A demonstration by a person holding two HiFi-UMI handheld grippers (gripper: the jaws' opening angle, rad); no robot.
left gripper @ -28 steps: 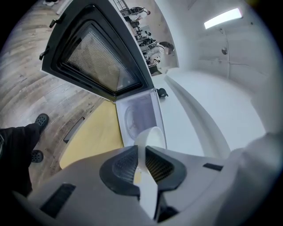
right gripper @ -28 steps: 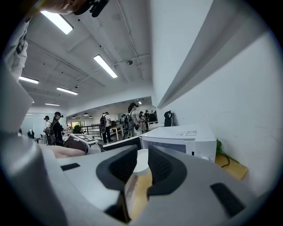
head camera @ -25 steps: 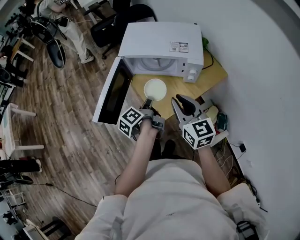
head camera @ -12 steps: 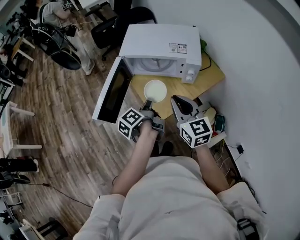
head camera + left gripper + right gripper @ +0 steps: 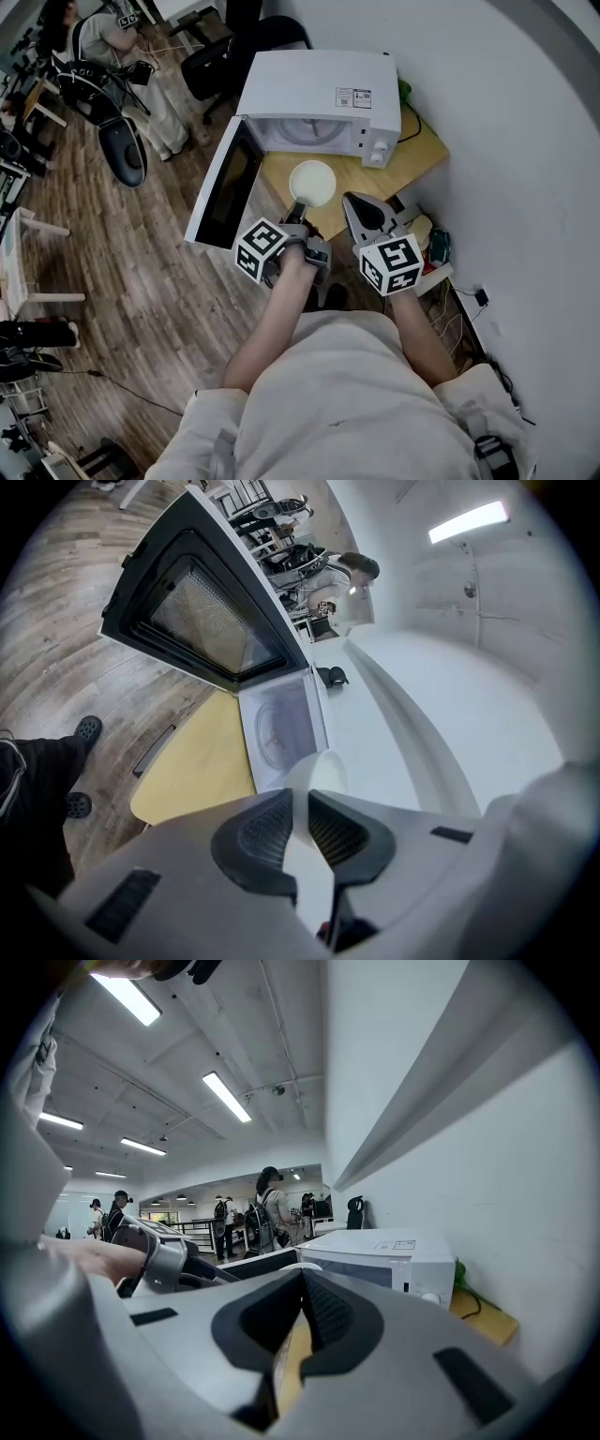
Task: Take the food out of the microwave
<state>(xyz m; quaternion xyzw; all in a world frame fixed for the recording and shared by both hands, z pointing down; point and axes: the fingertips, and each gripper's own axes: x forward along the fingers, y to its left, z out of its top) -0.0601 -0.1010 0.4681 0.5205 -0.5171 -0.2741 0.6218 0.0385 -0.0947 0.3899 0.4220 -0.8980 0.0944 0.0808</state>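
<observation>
Bowl [image 5: 311, 181]: pinching its near rim in the fingers of the left gripper [image 5: 297, 208], holding it mid-frame over the table [image 5: 380, 176], just outside the open microwave [image 5: 319, 89]; hovering the right gripper [image 5: 356, 202] lower right, fingers together, empty.

two grippers: the left gripper [image 5: 298, 206] and the right gripper [image 5: 350, 200]. two cubes with square marks behind the jaws: the left cube [image 5: 260, 248] and the right cube [image 5: 392, 265]. one white bowl [image 5: 311, 181], with its rim between the left jaws. nothing sits between the right jaws. one microwave [image 5: 314, 103], just ahead of both pairs of jaws. it has one door [image 5: 225, 183], open, off to the left of the left jaws. one yellow table [image 5: 422, 150], under the jaws. two black shoes [image 5: 86, 728], low and left of the left jaws. one person [image 5: 342, 574] sits far off past the left jaws.
</observation>
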